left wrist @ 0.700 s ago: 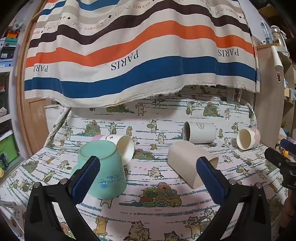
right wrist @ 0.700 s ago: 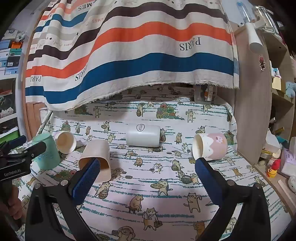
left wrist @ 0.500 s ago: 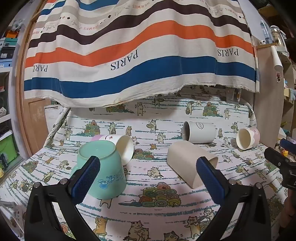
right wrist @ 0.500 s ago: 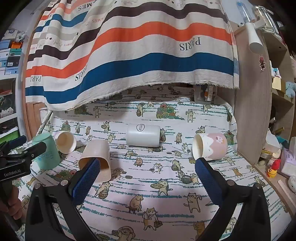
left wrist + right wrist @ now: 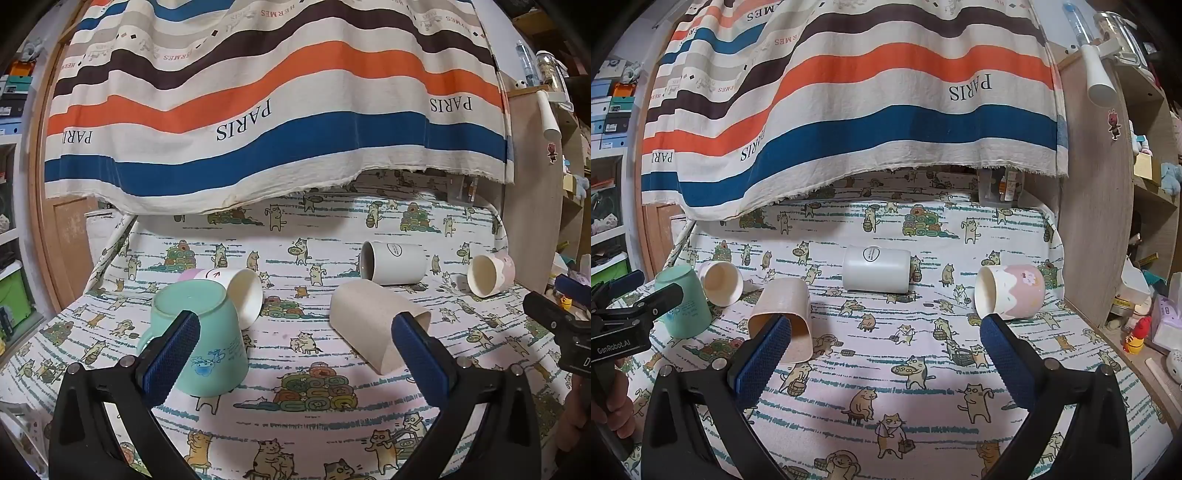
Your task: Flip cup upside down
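Cat-print tablecloth (image 5: 886, 369) under a hanging striped cloth (image 5: 258, 92). Left gripper (image 5: 295, 349) level and low over the table, jaws spread wide, nothing between them; mint mug (image 5: 207, 332) sits upside down just behind its 9 o'clock finger. Beige cup (image 5: 369, 325) lies on its side at 2 o'clock. Right gripper (image 5: 886, 352) same pose, jaws spread wide, empty. White cup (image 5: 875, 269) at 12, pink cup (image 5: 1008, 291) at 1, both on their sides.
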`<state>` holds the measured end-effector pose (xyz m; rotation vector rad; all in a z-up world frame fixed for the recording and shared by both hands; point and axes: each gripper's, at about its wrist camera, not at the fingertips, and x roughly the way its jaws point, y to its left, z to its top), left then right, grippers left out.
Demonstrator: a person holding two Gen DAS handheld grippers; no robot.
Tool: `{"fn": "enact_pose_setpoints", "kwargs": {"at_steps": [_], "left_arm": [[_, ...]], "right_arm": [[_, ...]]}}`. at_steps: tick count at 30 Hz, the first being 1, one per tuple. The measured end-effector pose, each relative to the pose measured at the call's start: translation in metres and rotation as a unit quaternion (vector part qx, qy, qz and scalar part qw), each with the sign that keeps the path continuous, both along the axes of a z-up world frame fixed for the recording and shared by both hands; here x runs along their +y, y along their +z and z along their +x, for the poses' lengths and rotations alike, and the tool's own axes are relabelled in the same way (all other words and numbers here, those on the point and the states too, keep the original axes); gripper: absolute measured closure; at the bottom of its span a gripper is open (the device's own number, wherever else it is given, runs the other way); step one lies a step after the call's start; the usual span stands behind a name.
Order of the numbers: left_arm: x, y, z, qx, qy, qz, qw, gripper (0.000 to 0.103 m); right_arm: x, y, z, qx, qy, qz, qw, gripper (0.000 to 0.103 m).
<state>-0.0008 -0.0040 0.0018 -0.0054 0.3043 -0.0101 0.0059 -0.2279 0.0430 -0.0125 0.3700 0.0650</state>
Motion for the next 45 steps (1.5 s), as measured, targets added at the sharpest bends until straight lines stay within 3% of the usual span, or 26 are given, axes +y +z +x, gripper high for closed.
{"fn": "enact_pose_setpoints", "kwargs": {"at_steps": [45], "left_arm": [[0.0014,-0.0014,-0.0003,0.001,-0.001,-0.002,1.0000,0.000]], "right_arm": [[0.0005,0.0003,-0.0004,0.000,0.004,0.000,1.000,0.000]]}}
